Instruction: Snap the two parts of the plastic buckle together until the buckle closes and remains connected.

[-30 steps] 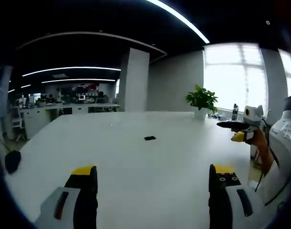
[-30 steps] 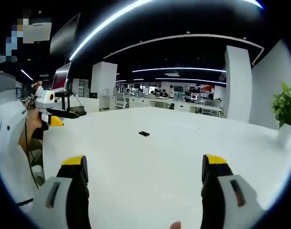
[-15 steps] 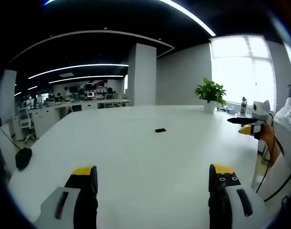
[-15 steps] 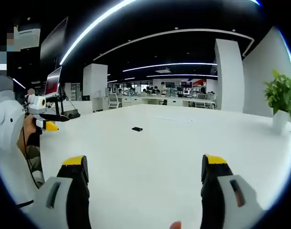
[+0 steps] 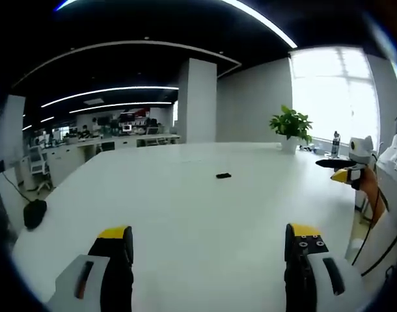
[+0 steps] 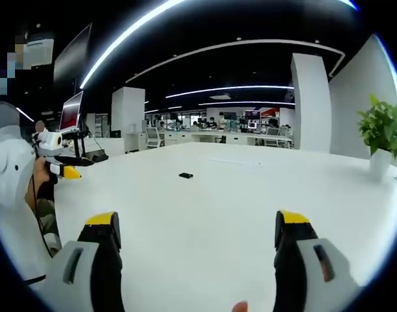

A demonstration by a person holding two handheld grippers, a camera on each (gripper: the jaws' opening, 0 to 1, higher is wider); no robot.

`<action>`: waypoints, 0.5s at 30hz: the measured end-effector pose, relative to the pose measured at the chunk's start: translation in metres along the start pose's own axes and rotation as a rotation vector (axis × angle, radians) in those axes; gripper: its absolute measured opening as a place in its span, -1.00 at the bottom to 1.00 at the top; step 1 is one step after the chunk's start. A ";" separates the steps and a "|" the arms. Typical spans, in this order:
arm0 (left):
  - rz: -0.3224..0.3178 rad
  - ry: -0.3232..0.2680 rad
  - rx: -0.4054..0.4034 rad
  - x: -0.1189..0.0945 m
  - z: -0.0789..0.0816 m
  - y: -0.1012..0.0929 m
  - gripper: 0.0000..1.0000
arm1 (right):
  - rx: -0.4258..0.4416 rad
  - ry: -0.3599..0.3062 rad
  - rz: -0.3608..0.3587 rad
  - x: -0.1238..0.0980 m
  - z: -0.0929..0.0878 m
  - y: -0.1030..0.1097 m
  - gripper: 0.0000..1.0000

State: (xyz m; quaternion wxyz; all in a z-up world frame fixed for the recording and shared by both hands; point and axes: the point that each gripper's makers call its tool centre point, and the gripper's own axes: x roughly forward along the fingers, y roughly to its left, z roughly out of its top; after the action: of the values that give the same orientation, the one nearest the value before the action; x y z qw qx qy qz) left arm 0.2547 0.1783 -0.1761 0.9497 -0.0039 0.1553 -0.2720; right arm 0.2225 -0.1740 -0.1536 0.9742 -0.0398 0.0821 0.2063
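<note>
Lying far ahead on white table (image 5: 185, 214), seemingly one black buckle (image 5: 223, 175), both jaws apart

Left gripper (image 5: 208, 250) and right gripper (image 6: 197, 237) were held level, jaws spread wide apart, gripping nothing.
</note>
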 end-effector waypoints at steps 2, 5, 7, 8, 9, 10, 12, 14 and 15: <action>0.000 -0.002 -0.002 0.000 0.000 0.001 0.97 | 0.003 -0.006 -0.002 -0.001 0.001 0.001 0.98; 0.003 -0.001 -0.004 -0.001 0.000 0.002 0.97 | 0.006 -0.009 -0.001 -0.002 0.001 0.002 0.98; 0.000 -0.001 -0.006 0.000 0.001 0.002 0.97 | 0.010 -0.009 -0.002 -0.002 0.001 0.003 0.98; -0.001 0.000 -0.007 0.000 0.001 0.002 0.97 | 0.009 -0.009 -0.002 -0.002 0.001 0.003 0.98; -0.002 -0.002 -0.006 0.000 0.001 0.001 0.97 | 0.011 -0.008 -0.005 -0.002 0.001 0.002 0.98; -0.004 -0.004 -0.007 0.000 0.001 0.001 0.97 | 0.009 -0.006 -0.008 -0.002 0.001 0.001 0.98; -0.008 -0.005 -0.011 0.000 0.001 0.000 0.97 | 0.002 -0.004 -0.009 -0.003 0.002 0.000 0.98; -0.007 -0.004 -0.013 0.000 0.000 0.001 0.97 | 0.001 -0.008 -0.008 -0.003 0.004 0.001 0.98; -0.006 -0.003 -0.013 0.000 0.000 0.001 0.97 | 0.000 -0.011 -0.006 -0.003 0.005 0.002 0.98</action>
State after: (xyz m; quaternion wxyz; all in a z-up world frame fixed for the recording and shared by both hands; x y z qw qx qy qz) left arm 0.2556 0.1791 -0.1759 0.9491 -0.0107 0.1555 -0.2737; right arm 0.2199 -0.1731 -0.1487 0.9753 -0.0388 0.0768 0.2034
